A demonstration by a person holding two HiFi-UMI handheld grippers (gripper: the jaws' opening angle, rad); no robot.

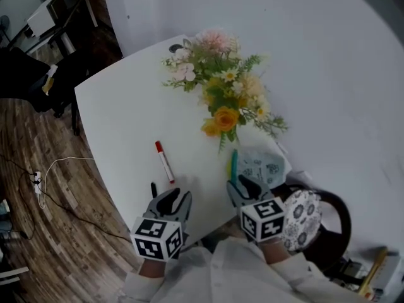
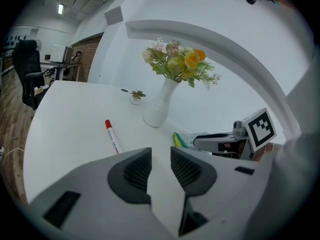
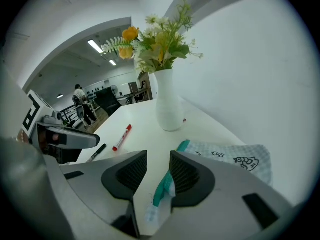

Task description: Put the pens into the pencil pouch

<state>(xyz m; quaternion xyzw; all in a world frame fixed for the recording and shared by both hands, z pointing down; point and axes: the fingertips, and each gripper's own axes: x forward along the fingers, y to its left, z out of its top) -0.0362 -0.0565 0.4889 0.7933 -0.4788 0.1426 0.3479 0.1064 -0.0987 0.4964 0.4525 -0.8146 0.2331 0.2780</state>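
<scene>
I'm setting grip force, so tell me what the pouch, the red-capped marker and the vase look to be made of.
The pouch looks like soft fabric: matte, printed, lying limp and wrinkled. The red-capped marker is likely plastic: smooth white barrel, solid red cap. The vase could be ceramic or plastic, I can't tell which: smooth white with a soft sheen.

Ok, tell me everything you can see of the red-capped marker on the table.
The marker is a slim white barrel, plastic by the look, with a red cap on its far end and a small red tip at the near end. It lies flat on the white table, capped, left of the flowers and ahead of the left gripper. Nothing touches it; a black pen lies apart from it, nearer the table edge.
</scene>
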